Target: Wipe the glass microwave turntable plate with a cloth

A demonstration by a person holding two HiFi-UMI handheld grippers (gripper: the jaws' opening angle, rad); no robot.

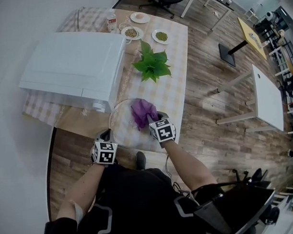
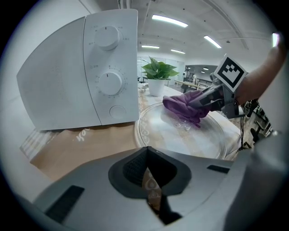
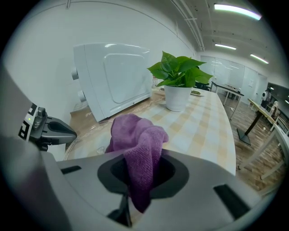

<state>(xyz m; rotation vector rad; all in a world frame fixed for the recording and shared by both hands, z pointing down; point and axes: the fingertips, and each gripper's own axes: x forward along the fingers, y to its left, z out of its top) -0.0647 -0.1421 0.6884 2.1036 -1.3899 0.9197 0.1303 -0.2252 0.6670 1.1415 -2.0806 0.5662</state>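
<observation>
Nearest the person, the left gripper (image 1: 107,137) has its jaws closed on the near rim of the glass turntable plate (image 1: 120,121); its own view shows a thin strip of the patterned rim pinched between them. The right gripper (image 1: 152,120) is clamped on a purple cloth (image 1: 143,112), which bunches up out of the jaws and rests on the right part of the plate. The head view shows the plate lying flat at the table's near end, close to the table edge (image 1: 183,96) on the right, with wooden floor beyond. Only the left gripper view shows the front of the white microwave (image 1: 72,64) with its two dials, standing just left of the plate with a narrow strip of brown table between them. The right gripper view shows open checked tablecloth ahead, up to a potted plant (image 1: 152,66). Farther off sit three small dishes of food (image 1: 132,32).
</observation>
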